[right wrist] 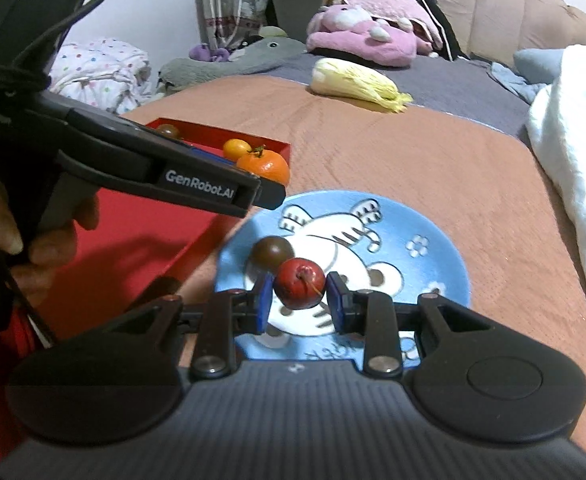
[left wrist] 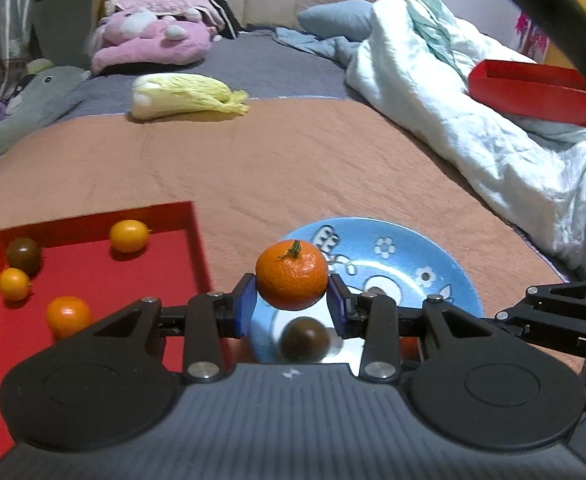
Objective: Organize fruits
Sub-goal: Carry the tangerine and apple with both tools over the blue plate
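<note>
My left gripper (left wrist: 292, 300) is shut on an orange mandarin (left wrist: 291, 275) and holds it above the near left edge of the blue cartoon plate (left wrist: 425, 256). A dark tomato (left wrist: 305, 339) lies on the plate below it. My right gripper (right wrist: 299, 298) is around a small red fruit with a stem (right wrist: 299, 283) over the same plate (right wrist: 425, 236); the pads look close to it, and contact is unclear. The dark tomato (right wrist: 273, 253) lies just behind it. The red tray (left wrist: 93, 272) on the left holds several small orange and dark fruits. The left gripper with the mandarin (right wrist: 264, 166) shows in the right wrist view.
A napa cabbage (left wrist: 185, 95) lies farther back on the bed. A white duvet (left wrist: 473, 128) is piled on the right with a second red tray (left wrist: 533, 92) on it. Plush toys (left wrist: 153, 38) sit at the back. The bed has a brown blanket (left wrist: 273, 168).
</note>
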Demonstrator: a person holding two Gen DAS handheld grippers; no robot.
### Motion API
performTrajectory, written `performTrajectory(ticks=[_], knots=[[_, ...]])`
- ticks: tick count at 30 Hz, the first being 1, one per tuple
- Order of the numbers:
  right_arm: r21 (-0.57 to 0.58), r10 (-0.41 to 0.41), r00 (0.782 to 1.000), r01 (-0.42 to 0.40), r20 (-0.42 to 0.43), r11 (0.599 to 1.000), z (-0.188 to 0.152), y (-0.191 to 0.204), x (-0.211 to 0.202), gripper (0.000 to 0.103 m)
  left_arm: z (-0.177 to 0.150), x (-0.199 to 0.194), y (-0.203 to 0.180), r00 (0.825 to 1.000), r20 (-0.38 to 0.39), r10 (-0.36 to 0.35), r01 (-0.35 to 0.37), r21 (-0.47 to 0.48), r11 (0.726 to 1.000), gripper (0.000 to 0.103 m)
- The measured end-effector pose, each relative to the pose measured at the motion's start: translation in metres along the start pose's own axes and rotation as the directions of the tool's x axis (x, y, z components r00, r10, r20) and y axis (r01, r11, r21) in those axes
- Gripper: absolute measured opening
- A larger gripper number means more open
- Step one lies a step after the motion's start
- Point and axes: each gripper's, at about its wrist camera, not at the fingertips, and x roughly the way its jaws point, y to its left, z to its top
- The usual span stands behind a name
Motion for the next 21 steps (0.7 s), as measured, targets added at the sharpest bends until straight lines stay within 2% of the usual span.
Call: performTrajectory(ticks=[13,21], knots=[[0.042,-0.025,0.997,0.029,-0.076,0.999,-0.019,-0.019,0.012,0.032,-0.014,0.040,-0.027,0.994,-0.065,-0.087,0.092,0.065,0.994,0.044],[0.031,-0.021,0.995,0.024,-0.101,0.999,-0.023,-0.015,0.022,0.033,-0.016,0.041,-0.032,0.989,-0.049,-0.141,0.145,0.087,0.986,0.044]])
